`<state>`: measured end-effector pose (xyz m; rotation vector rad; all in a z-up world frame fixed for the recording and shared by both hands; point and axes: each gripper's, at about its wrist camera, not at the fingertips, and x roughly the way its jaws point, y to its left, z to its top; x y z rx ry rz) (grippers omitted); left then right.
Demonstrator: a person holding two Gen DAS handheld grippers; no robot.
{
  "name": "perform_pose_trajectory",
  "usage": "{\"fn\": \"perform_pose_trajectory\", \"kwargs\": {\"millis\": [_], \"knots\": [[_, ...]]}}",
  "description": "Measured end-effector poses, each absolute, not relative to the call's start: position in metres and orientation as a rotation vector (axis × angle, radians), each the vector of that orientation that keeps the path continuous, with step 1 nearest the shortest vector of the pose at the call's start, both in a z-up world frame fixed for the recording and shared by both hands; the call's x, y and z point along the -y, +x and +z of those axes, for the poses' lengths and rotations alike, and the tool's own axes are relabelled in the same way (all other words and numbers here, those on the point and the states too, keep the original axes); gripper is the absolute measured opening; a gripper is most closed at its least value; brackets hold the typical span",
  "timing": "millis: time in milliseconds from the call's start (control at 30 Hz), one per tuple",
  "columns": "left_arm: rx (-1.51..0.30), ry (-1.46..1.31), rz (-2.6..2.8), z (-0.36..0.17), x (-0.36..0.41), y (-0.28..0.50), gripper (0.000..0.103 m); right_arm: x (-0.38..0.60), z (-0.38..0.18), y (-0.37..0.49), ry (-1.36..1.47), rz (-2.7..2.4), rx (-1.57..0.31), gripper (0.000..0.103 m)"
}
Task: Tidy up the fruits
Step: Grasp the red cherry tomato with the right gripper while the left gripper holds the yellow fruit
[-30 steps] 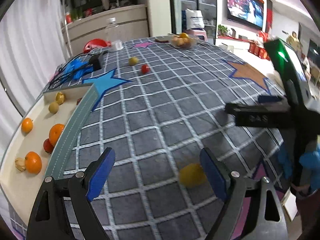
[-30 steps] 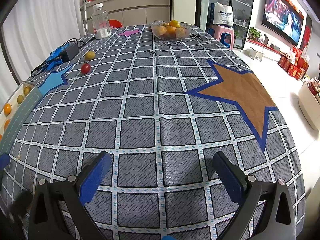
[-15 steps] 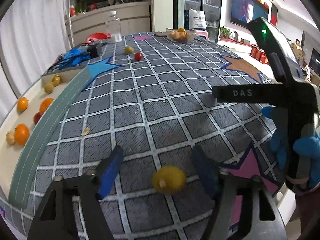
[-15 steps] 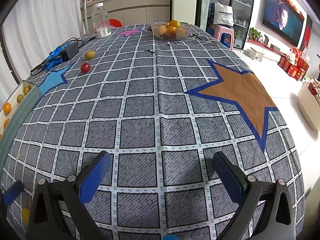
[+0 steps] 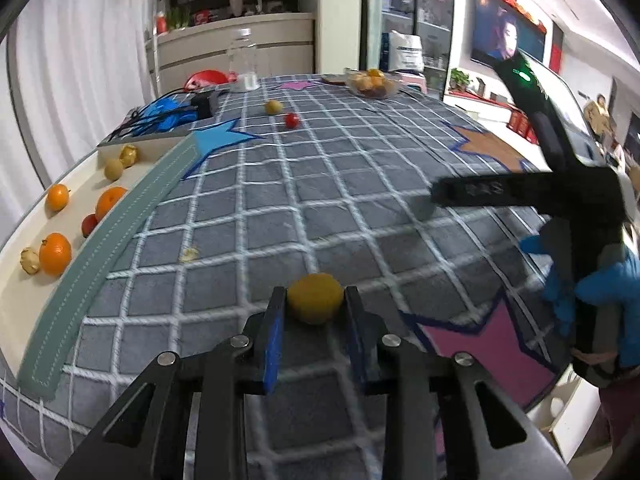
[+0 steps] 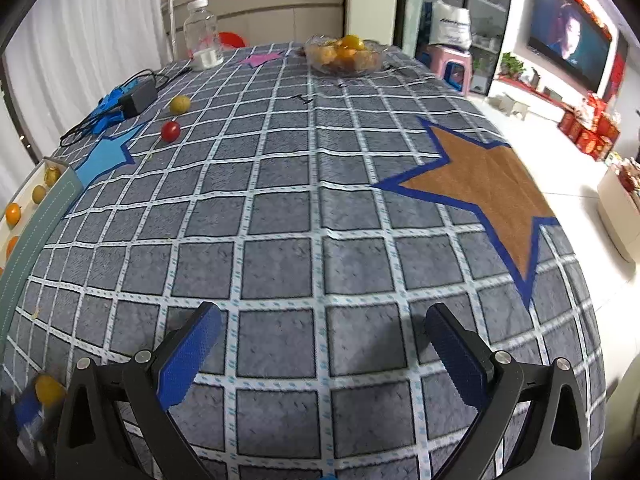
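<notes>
Blue-padded left gripper (image 5: 315,307) clamps a round yellow fruit (image 5: 315,297); blue-padded right gripper (image 6: 323,344) gapes wide over the grey checked tablecloth (image 6: 280,208); its lettering is blurred.

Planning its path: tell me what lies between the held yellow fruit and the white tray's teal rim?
In the left wrist view, only checked cloth and one small husk scrap separate the yellow fruit from the teal rim.

Black left gripper (image 5: 315,312), blue pads (image 5: 274,344), silver screws.

yellow fruit (image 5: 315,297): round, matte, pinched between blue pads, low over the cloth | red tomato (image 5: 292,119) and yellowish fruit (image 5: 273,106): loose, close together, far end | oranges (image 5: 55,253): on cream tray (image 5: 24,300) at left
</notes>
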<state>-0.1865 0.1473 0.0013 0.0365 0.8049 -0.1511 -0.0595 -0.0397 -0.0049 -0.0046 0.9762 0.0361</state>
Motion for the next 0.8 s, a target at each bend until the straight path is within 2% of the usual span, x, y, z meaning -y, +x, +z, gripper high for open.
{"fn": "perform_pose_trajectory", "kwargs": {"millis": [233,433,500,567,633,667,700,800], "knots": [[-0.833,-0.046,-0.076,0.000,-0.198,-0.152,0.031,-0.002,0.026,-0.005,0.008,0.173,-0.926,0.103],[-0.822,-0.059,-0.065,-0.002,-0.212,-0.149,0.031,-0.063,0.006,0.062,-0.074,0.174,-0.931,0.102],[-0.822,-0.074,-0.071,-0.002,-0.215,-0.148,0.031,-0.076,-0.002,0.074,-0.082,0.179,-0.932,0.088],[-0.822,-0.081,-0.076,-0.002,-0.217,-0.146,0.031,-0.083,-0.005,0.081,-0.097,0.171,-0.926,0.086],[-0.823,-0.083,-0.081,-0.001,-0.218,-0.144,0.031,-0.086,-0.002,0.083,-0.094,0.175,-0.916,0.063],[-0.824,-0.087,-0.087,-0.001,-0.219,-0.143,0.031,-0.089,0.000,0.084,-0.098,0.179,-0.907,0.039],[-0.824,-0.093,-0.092,-0.001,-0.220,-0.143,0.031,-0.090,0.001,0.081,-0.100,0.187,-0.905,0.021],[-0.823,-0.114,-0.107,-0.001,-0.222,-0.142,0.031,-0.089,0.005,0.078,-0.075,0.191,-0.931,0.021]]}}
